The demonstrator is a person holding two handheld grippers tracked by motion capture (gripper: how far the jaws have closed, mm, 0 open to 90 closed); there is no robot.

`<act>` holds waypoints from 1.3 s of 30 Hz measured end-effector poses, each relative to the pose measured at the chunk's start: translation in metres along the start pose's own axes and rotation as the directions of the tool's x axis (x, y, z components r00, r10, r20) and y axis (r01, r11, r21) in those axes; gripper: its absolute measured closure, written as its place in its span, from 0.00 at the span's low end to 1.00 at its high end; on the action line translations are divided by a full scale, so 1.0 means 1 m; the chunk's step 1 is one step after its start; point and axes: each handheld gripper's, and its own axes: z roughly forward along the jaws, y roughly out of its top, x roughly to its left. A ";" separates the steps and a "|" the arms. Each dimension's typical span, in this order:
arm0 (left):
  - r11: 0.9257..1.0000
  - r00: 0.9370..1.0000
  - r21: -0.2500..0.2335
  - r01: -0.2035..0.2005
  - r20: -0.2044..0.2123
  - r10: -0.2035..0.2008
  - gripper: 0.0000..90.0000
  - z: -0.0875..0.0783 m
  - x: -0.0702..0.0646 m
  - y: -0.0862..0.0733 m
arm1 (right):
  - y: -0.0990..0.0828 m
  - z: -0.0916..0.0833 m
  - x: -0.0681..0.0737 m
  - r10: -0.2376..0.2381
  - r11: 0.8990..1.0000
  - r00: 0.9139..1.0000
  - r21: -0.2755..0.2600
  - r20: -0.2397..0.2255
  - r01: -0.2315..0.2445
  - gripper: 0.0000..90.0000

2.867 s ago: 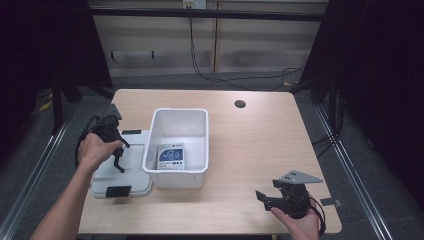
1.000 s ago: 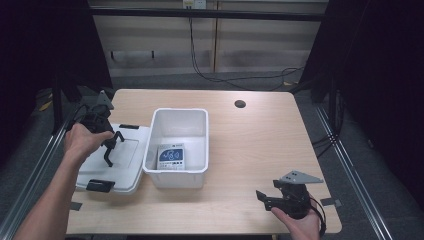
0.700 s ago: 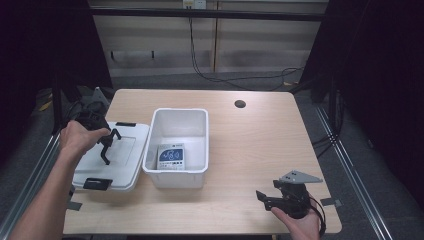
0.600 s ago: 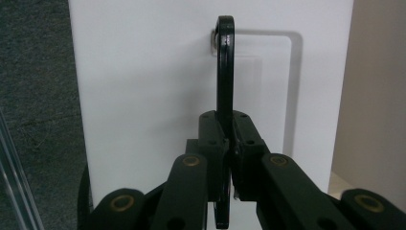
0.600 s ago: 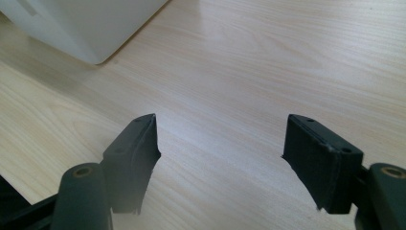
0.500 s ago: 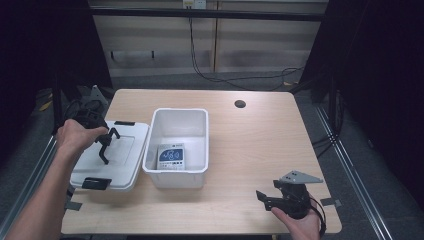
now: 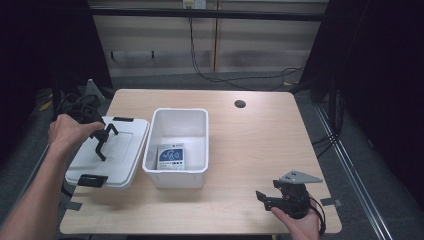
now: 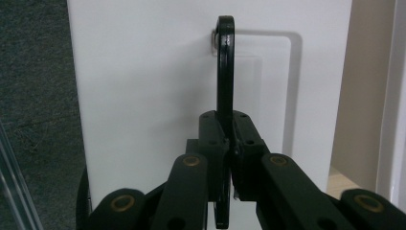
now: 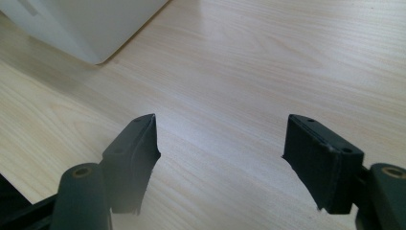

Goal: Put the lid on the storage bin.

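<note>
High view: left gripper (image 7: pixel 102 139) pinches the lid's black handle (image 8: pixel 225 76); white lid (image 7: pixel 122 150) sits off the bin (image 7: pixel 180 172), at its left. Right gripper (image 9: pixel 220 158) spread, idle near-right. Lid removed; card (image 7: pixel 170 156) untouched inside.

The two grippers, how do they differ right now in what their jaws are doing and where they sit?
The left gripper has its jaws shut on the black handle of the white lid; the right gripper has its jaws open with nothing between them. The left gripper is over the lid at the table's left edge, beside the white bin; the right gripper sits low near the front right of the table. Both are black, two-jawed and hand-held.
</note>
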 end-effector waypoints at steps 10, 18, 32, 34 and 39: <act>1.000 1.000 -0.001 -0.016 0.009 0.016 0.94 -0.013 0.003 -0.002 | 0.000 0.000 0.000 0.003 1.000 1.000 0.001 -0.001 -0.003 0.30; 1.000 1.000 -0.012 -0.025 0.017 0.025 0.95 -0.023 0.001 -0.002 | 0.000 0.001 -0.001 0.005 1.000 1.000 -0.003 -0.001 -0.005 0.29; 0.999 1.000 -0.035 -0.013 0.011 0.013 0.95 -0.048 -0.001 -0.002 | 0.000 0.000 -0.001 0.007 1.000 1.000 -0.001 -0.002 -0.007 0.29; 0.999 1.000 -0.042 -0.017 0.005 0.017 0.94 -0.052 -0.002 -0.002 | 0.000 0.001 -0.001 0.006 1.000 1.000 -0.002 -0.004 -0.006 0.29; 0.998 1.000 -0.048 -0.030 0.009 0.030 0.95 -0.056 -0.008 -0.001 | 0.000 0.000 0.000 0.007 1.000 1.000 0.001 -0.002 -0.007 0.29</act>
